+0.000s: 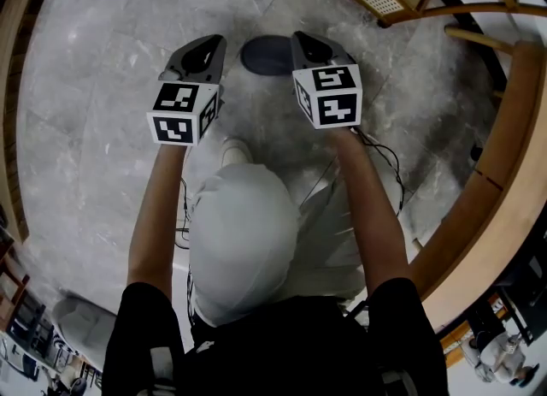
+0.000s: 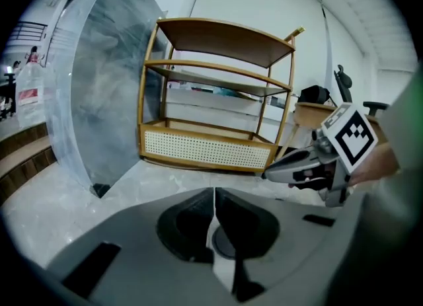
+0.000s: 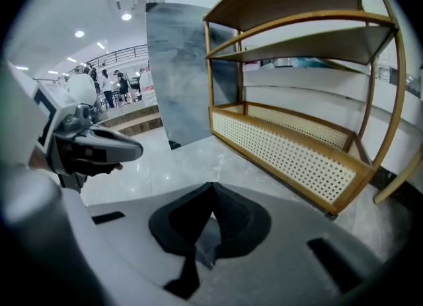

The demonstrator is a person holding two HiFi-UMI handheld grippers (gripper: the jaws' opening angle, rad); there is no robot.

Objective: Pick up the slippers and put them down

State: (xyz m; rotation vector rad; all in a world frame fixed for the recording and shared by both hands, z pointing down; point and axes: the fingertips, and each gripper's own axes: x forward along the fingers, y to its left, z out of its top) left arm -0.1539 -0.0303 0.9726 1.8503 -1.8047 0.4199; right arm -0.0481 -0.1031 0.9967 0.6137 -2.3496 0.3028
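Grey veined marble floor [image 1: 85, 129] spreads out under you. Ahead stands a wooden shelf unit [image 2: 211, 100] with two open boards over a cane-fronted base. In the left gripper view a tall grey marbled panel [image 2: 109, 93] rises just beside the shelf's left end. A curved wooden rail [image 1: 504, 172] sweeps down the right side of the head view. Far off in the right gripper view, a few people [image 3: 109, 90] stand near a railing, too small to make out.

You hold both arms straight out in front of you, with the two tools side by side but apart, each topped by its marker cube [image 1: 182, 112].

- **Left:** your left hand-held gripper [image 2: 214, 199] is clenched. Its dark pads [image 2: 188, 225] meet along a thin line with nothing caught between them.
- **Right:** your right hand-held gripper [image 3: 211, 189] is clenched too. Its jaws meet at the tips and hold nothing.
- **Both:** they are up off the floor and tilted down toward it.

On the floor just beyond the two tips, between them, lies a dark grey oval shape [image 1: 267, 55]. From this height you cannot tell whether it is the slippers. Neither tool touches it.

A thin black cable [image 1: 389, 168] loops down beside your right forearm. Your white cap [image 1: 244, 232] fills the middle of the head view. Just past the cap, the toe of a white shoe [image 1: 235, 150] rests on the marble between your arms.
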